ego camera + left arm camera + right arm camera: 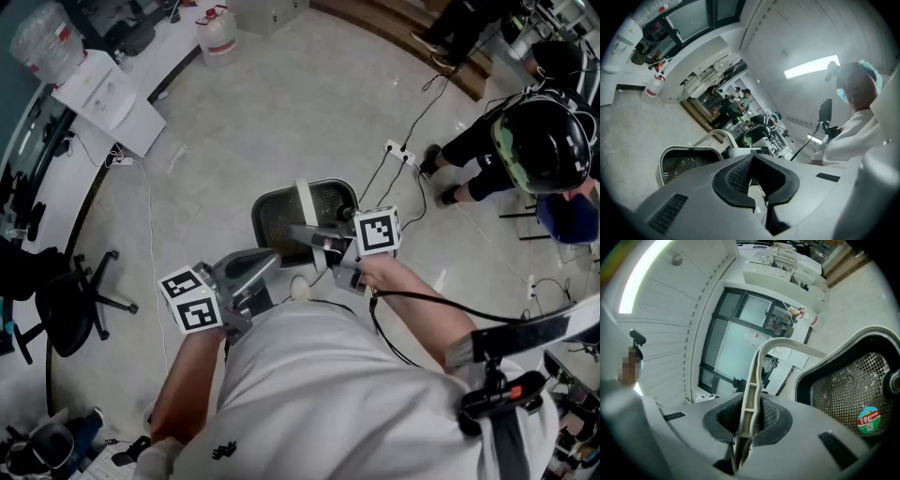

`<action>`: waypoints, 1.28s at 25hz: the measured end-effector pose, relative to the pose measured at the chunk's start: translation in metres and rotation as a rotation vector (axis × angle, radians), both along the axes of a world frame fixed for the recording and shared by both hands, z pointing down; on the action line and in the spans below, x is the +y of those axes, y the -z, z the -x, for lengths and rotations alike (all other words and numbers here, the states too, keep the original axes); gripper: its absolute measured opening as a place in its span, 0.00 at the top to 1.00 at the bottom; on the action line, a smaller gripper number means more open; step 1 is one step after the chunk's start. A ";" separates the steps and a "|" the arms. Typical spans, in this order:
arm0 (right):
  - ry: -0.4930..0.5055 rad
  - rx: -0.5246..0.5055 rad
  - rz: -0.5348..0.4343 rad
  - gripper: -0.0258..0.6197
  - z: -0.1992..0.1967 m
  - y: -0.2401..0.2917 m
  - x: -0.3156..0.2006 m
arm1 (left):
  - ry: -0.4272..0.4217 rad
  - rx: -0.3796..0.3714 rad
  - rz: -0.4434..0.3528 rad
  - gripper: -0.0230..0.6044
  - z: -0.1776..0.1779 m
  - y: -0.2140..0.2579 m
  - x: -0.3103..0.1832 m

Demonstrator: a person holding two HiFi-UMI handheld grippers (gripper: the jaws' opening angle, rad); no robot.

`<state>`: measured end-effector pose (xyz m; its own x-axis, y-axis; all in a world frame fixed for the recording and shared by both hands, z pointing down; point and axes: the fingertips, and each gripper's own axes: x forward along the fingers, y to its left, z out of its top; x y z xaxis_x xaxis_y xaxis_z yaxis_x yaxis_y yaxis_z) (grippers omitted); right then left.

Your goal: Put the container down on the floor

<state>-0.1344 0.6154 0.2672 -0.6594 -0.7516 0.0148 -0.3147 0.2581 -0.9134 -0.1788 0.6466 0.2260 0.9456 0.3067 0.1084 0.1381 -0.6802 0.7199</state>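
A dark mesh container [277, 212] with a white hoop handle [307, 201] hangs in front of me over the pale floor. My right gripper [317, 236] is shut on that handle; in the right gripper view the handle [757, 376] runs up between the pads [768, 416], with the container's mesh wall [848, 385] to the right. My left gripper [270, 262] sits just left of the container, apart from it, jaws together on nothing. Its own view shows the container [684, 164] and the handle [719, 136] beyond the tip of my left gripper [751, 159].
A water dispenser [98, 94] and a spare jug [217, 33] stand at the far left wall. An office chair [66, 300] is at my left. A power strip with cables [401, 152] lies on the floor ahead right, near a crouching person in a black helmet [539, 141].
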 end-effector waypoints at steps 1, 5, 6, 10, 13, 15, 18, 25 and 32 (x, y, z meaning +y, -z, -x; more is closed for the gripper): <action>-0.001 0.002 0.001 0.92 -0.003 -0.001 0.001 | -0.005 0.005 0.002 0.95 -0.002 0.001 0.001; -0.005 0.004 0.002 0.92 -0.013 -0.001 0.003 | -0.026 0.012 0.009 0.95 -0.013 0.003 0.006; -0.006 0.008 0.002 0.92 -0.014 -0.002 0.003 | -0.031 0.012 0.009 0.95 -0.016 0.003 0.007; -0.006 0.007 0.005 0.92 -0.016 -0.005 0.000 | -0.049 0.012 0.002 0.95 -0.021 0.001 0.009; 0.006 -0.003 0.015 0.92 -0.034 -0.010 -0.009 | -0.046 0.003 0.007 0.95 -0.041 -0.001 0.002; 0.014 -0.003 0.027 0.92 -0.046 -0.015 -0.019 | -0.032 -0.001 0.010 0.95 -0.054 -0.003 -0.009; 0.028 -0.019 0.066 0.92 -0.052 -0.026 -0.045 | 0.005 0.000 0.031 0.95 -0.058 -0.004 -0.031; 0.038 -0.030 0.101 0.92 -0.065 -0.054 -0.146 | 0.028 0.001 0.076 0.95 -0.057 -0.027 -0.130; -0.014 -0.015 0.121 0.92 -0.097 -0.074 -0.280 | 0.015 0.008 0.102 0.95 -0.074 -0.028 -0.270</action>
<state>-0.0379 0.3355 0.3412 -0.6500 -0.7538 0.0959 -0.3033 0.1417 -0.9423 -0.1050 0.3768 0.2544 0.9508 0.3018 0.0695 0.1350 -0.6058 0.7840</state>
